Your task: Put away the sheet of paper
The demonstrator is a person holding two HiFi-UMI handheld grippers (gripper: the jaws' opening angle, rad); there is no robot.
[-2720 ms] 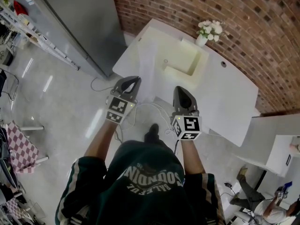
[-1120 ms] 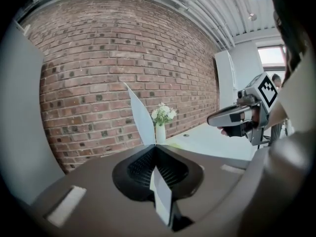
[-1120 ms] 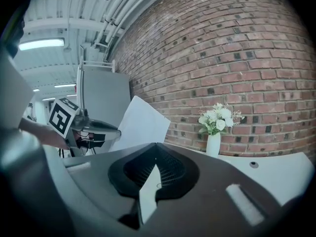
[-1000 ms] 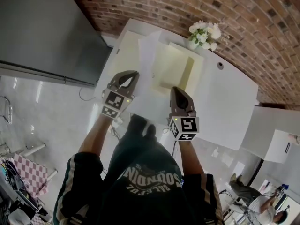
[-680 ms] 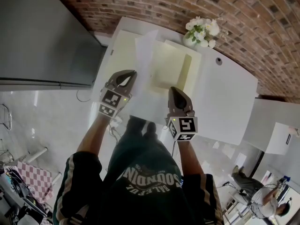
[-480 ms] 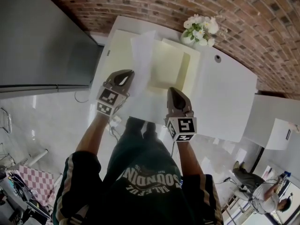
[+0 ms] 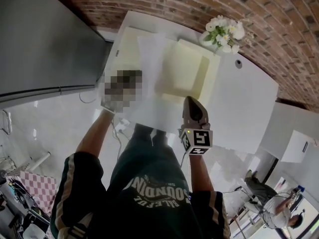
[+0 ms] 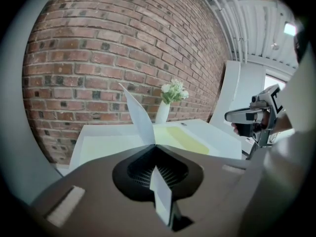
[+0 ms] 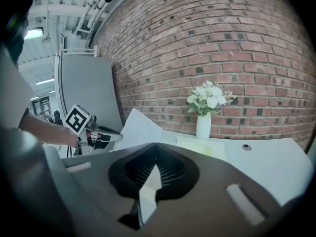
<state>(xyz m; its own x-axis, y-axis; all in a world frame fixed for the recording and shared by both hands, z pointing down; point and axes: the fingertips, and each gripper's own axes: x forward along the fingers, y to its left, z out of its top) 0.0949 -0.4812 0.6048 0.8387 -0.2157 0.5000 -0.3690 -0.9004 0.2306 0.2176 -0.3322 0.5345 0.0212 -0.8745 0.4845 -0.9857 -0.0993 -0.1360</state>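
Left gripper view shows my left gripper (image 8: 155,146) with its jaws clenched on one edge of the thin white sheet of paper (image 8: 139,113), which rises from the pinch in a stiff fold. Right gripper view shows my right gripper (image 9: 155,145) clamped on the opposite edge the same way, the sheet fanning out toward the other tool. So the paper rests on nothing and is stretched between my two hands. In the head view it hangs just ahead of me, past the near edge of the white worktop (image 7: 244,98), its right side reaching the left edge of the shallow pale yellow open tray (image 7: 188,71) that sits there. That is the change: a few seconds ago I stood back on the floor with the worktop ahead of me, and now I have walked up and brought the sheet over it. I judge the carrying is nearly done; what is left is to shift right, lay the sheet flat in the tray and release both jaws. Behind the tray stands a white vase of white flowers (image 7: 224,29), near enough that I should keep the sheet low, and beyond it the red brick wall (image 7: 279,14).
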